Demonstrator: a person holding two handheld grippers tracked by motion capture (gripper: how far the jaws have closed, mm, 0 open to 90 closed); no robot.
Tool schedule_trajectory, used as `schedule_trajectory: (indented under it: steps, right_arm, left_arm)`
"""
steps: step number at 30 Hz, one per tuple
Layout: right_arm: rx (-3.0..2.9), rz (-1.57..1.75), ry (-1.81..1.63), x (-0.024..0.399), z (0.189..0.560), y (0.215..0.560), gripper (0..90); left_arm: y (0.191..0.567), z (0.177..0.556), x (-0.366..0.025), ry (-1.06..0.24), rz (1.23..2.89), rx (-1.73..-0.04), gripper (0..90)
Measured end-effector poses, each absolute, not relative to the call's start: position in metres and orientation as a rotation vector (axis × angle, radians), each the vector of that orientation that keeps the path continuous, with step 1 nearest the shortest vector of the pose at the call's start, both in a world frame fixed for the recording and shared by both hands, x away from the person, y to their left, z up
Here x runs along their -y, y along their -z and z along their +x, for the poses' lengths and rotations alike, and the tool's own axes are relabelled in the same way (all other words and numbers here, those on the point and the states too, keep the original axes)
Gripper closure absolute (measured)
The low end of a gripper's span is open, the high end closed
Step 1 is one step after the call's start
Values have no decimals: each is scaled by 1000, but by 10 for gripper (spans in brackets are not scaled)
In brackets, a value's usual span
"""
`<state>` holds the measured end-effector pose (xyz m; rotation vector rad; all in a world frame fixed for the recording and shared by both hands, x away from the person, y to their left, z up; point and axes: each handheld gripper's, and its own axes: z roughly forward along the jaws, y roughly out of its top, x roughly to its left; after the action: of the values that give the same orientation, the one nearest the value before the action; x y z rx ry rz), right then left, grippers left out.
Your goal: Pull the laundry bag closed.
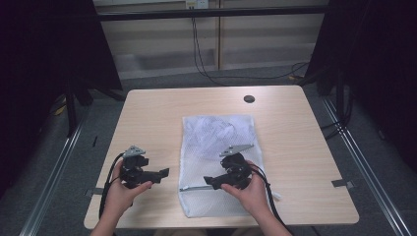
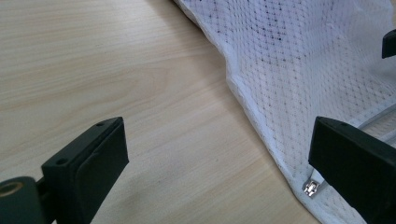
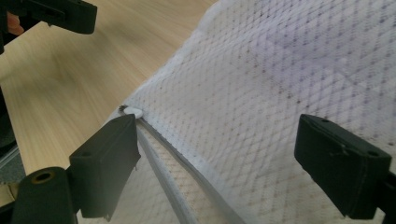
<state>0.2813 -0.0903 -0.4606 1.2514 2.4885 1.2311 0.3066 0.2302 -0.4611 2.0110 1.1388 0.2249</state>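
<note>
The white mesh laundry bag (image 1: pixel 218 162) lies flat at the near middle of the light wooden table (image 1: pixel 147 118), its zipper (image 1: pixel 196 188) running left to right, and the released right gripper (image 1: pixel 210 181) is nearer its left-end pull (image 3: pixel 132 111) than the released left gripper (image 1: pixel 164 173).

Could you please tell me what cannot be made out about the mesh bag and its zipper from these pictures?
- Mesh bag contents: high view, pale shapes blurred behind the netting.
- Zipper far end: high view, hidden under the right gripper and hand.
- Zipper pull: left gripper view, partly hidden behind that gripper's black jaw.
- Bag's near corner: right gripper view, cut off by the bottom edge.
</note>
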Motion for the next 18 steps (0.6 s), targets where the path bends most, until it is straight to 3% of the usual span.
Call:
schedule_trajectory:
  steps: [18]
  right_arm:
    - [-2558, 1223, -1259, 60, 283, 465, 157]
  left_arm:
    - [461, 306, -232, -220, 1982, -1163, 44]
